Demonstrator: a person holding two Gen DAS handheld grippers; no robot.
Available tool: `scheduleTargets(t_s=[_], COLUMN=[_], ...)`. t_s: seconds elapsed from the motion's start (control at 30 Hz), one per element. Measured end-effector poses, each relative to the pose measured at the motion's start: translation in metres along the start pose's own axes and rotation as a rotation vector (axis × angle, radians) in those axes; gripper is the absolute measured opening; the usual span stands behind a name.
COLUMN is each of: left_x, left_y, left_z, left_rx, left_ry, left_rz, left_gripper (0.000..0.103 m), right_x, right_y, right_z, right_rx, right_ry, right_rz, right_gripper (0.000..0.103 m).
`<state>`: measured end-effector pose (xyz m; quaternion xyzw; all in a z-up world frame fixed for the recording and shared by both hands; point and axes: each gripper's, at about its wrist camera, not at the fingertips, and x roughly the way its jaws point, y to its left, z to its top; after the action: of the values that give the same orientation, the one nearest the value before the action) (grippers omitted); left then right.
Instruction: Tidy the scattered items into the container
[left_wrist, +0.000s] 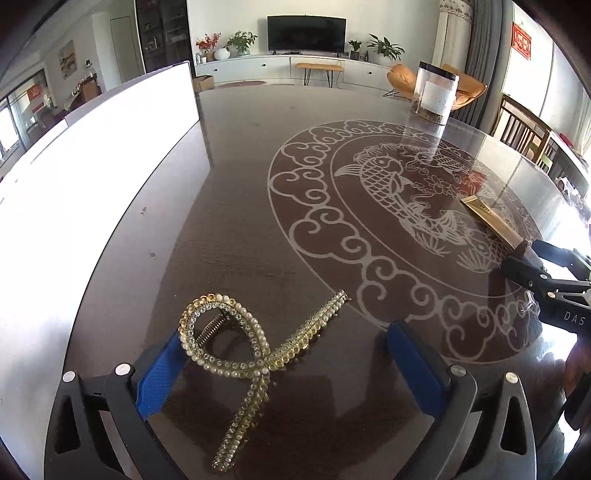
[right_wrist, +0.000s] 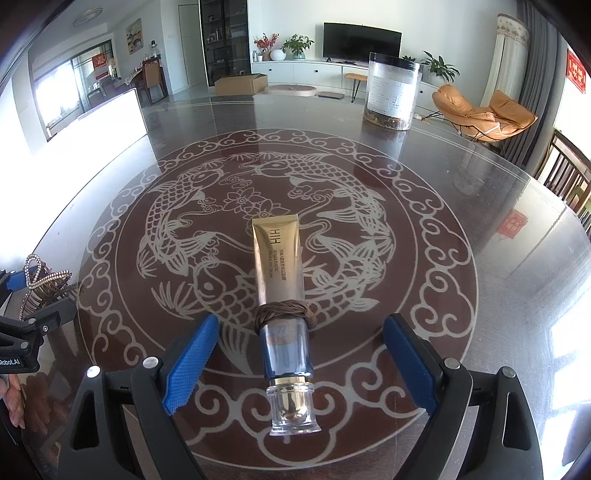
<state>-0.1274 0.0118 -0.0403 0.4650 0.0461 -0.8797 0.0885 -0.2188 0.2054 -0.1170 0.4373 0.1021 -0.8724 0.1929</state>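
We hold left gripper (left_wrist: 284, 354) wide apart around hair clip (left_wrist: 255, 354), low middle | right gripper (right_wrist: 299, 350) wide apart around cream tube (right_wrist: 282, 288), ready to squeeze | white box (left_wrist: 92, 177) waits upper left

Readable txt: "HIH" on gold cream tube (right_wrist: 279, 258), smaller print below it too blurry. "DAS" on right gripper (left_wrist: 517, 254) body. "Robot.AI" on left gripper (right_wrist: 33, 291) body. Jar (right_wrist: 393, 92) label + red wall sign (right_wrist: 577, 72): unreadable.

Both wrist cameras sit low and close above the dark glass-topped desk (left_wrist: 236, 206), facing the black television (right_wrist: 362, 40). Both views share the etched fish medallion (right_wrist: 258, 236).
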Motion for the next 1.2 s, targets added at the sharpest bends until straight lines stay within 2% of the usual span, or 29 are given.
scheduleTargets(t_s=[0.8, 0.87, 0.93, 0.97, 1.0, 1.07, 1.2], left_x=[0.000, 0.000, 0.000, 0.000, 0.000, 0.000, 0.000], left_y=[0.002, 0.002, 0.002, 0.002, 0.002, 0.002, 0.003], left_z=[0.001, 0.001, 0.001, 0.001, 0.001, 0.001, 0.001], left_rx=[-0.013, -0.013, -0.013, -0.013, -0.013, -0.013, -0.015], left_ry=[-0.002, -0.002, -0.003, -0.003, -0.003, -0.003, -0.004], left_rz=[0.010, 0.010, 0.010, 0.010, 0.011, 0.010, 0.006], left_gripper=[0.103, 0.103, 0.103, 0.103, 0.103, 0.103, 0.103], right_x=[0.000, -0.001, -0.003, -0.004, -0.004, -0.005, -0.017], right_y=[0.001, 0.002, 0.005, 0.007, 0.009, 0.019, 0.047], right_z=[-0.001, -0.001, 0.001, 0.004, 0.006, 0.006, -0.012], right_rx=[0.001, -0.003, -0.021, -0.018, -0.017, -0.036, -0.083], right_ry=[0.005, -0.001, -0.012, -0.005, 0.001, 0.004, -0.005], right_rz=[0.001, 0.007, 0.014, 0.012, 0.010, 0.003, 0.064], right_gripper=[0.094, 0.088, 0.058, 0.048, 0.031, 0.031, 0.031])
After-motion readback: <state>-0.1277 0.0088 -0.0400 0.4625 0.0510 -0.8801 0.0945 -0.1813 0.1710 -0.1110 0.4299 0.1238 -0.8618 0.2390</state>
